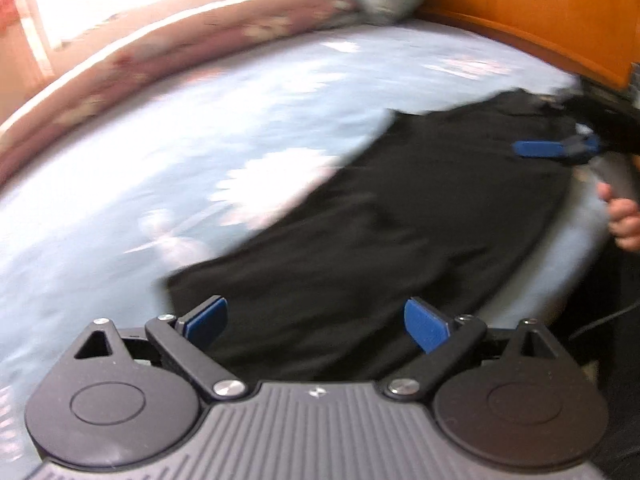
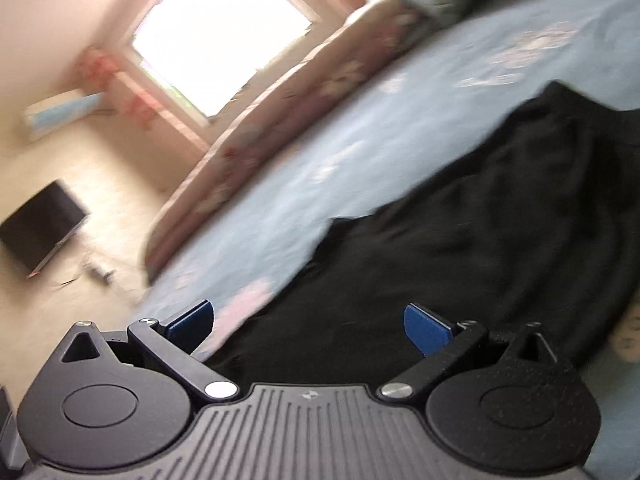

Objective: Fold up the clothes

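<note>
A matt black cloth garment [image 1: 360, 216] lies on a bed's soft pale-blue printed sheet [image 1: 160, 152], with a glossy orange wooden headboard [image 1: 540, 16] at two o'clock. The left hand-held gripper [image 1: 316, 326] shows matt, faintly grained black plastic arms, ribbed grey plastic housing, shiny metal pivot screws and textured blue pads [image 1: 424, 326], as does the right hand-held gripper [image 2: 308, 330].
</note>
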{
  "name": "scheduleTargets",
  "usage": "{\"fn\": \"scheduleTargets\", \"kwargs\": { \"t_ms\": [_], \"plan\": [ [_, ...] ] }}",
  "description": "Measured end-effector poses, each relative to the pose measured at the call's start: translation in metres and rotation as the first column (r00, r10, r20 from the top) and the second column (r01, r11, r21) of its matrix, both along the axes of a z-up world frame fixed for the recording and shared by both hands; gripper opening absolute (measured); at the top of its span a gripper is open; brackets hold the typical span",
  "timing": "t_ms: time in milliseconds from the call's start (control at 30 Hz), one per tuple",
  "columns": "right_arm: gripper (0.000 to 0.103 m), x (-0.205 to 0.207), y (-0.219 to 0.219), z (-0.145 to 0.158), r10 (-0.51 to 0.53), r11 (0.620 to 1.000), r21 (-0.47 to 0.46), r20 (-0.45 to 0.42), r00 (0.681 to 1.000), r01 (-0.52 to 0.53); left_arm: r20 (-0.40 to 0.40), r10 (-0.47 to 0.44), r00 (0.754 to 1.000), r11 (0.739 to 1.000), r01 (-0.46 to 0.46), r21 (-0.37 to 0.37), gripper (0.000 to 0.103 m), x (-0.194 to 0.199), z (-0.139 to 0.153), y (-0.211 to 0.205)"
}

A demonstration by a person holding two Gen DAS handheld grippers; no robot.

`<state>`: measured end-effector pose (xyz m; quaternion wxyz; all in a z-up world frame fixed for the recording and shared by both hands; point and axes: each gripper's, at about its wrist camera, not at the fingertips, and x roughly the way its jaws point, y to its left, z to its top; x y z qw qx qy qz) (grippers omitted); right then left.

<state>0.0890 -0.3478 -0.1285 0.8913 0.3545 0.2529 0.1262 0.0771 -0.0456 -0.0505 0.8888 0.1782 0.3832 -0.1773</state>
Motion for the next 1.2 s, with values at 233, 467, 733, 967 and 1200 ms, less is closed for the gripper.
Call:
{"fn": "scheduleTargets", "kwargs": {
  "t_ms": [233, 467, 733, 967, 1200],
  "plan": [
    [0.099, 0.014, 0.032, -0.001, 0.257, 0.957, 0.133, 0.01, 0.966, -0.256, 0.098, 0.194, 0.976, 0.98, -0.197, 0.025, 0.095, -0.004, 0.024, 0.06],
    [0.095, 0.034, 0.061, -0.021, 0.424, 0.878, 0.288, -0.093, 0.901, -0.383, 0.088, 0.179, 0.98, 0.984, -0.176, -0.032, 0.095, -0.005, 0.019, 0.067],
    [0.095, 0.033, 0.073, -0.026, 0.429, 0.889, 0.24, -0.138, 0.893, -0.39, 0.051, 0.122, 0.991, 0.991, -0.119, -0.053, 0.095, -0.002, 0.009, 0.052],
    [0.099, 0.027, 0.076, -0.025, 0.44, 0.889, 0.195, -0.111, 0.891, -0.414, 0.028, 0.088, 0.996, 0.995, -0.086, -0.05, 0.095, -0.002, 0.001, 0.035],
    [0.103, 0.023, 0.086, -0.025, 0.456, 0.887, 0.129, -0.08, 0.886, -0.444, 0.014, 0.1, 0.995, 0.994, -0.1, -0.037, 0.095, -0.002, -0.001, 0.031]
  ]
}}
